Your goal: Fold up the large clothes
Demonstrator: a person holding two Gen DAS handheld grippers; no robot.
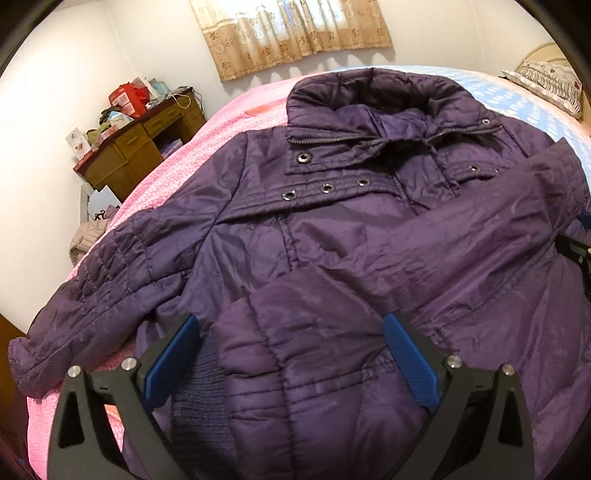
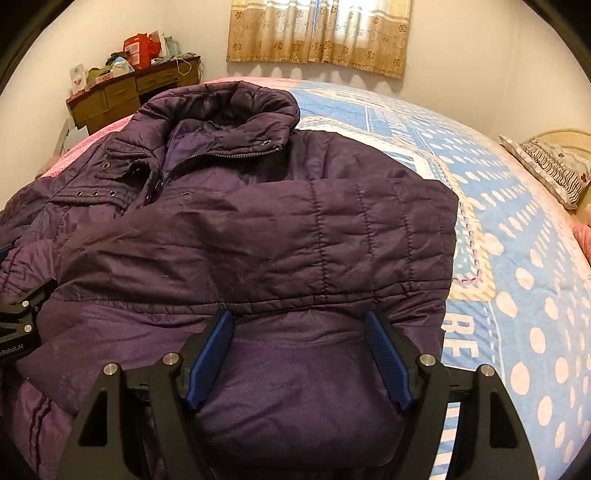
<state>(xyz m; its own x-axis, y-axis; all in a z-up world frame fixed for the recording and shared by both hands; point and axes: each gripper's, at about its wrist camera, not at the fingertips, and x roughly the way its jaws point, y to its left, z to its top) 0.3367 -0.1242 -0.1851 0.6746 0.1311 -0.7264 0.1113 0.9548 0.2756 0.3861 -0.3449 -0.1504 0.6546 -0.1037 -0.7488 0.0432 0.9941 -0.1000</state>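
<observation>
Purple quilted jacket [image 1: 332, 229] lies front-up across the bed [image 2: 517, 258], collar [image 1: 373, 92] toward 12 o'clock, zip partly open at the neck. Row of metal eyelets [image 1: 327, 188] runs under the collar flap.

Left wrist view: left gripper [image 1: 291, 332] at 6 o'clock, jaws wide apart, blue pads [image 1: 170, 362] either side of a puffy fold of jacket near the hem. Fabric sits between the pads; the 7 o'clock pad stands clear of it, the 5 o'clock one is right at the cloth w/ no squeeze visible. One sleeve [image 1: 92, 295] runs out to 8 o'clock over the pink bedspread [image 1: 166, 166]; its cuff is at the bed's edge. Other sleeve [image 1: 498, 206] is folded in across the chest, running from 3 o'clock toward centre. Bit of the right gripper [image 1: 576, 254] shows at 3 o'clock edge.

Right wrist view: right gripper [image 2: 299, 339] at 6 o'clock, jaws apart, a rounded bulge of jacket between the pads, which lie along its sides w/o visibly pinching it. Folded-in sleeve lies crosswise just beyond the fingertips. Left gripper's black frame [image 2: 22, 317] peeks in at 9 o'clock. Blue dotted quilt [image 2: 517, 295] covers the bed from 1 to 5 o'clock; pillow [image 2: 554, 170] at 2 o'clock.

Bkgd: cluttered wooden table [image 2: 136, 88] at 10 o'clock, beige curtain [image 2: 317, 33] at 12.
</observation>
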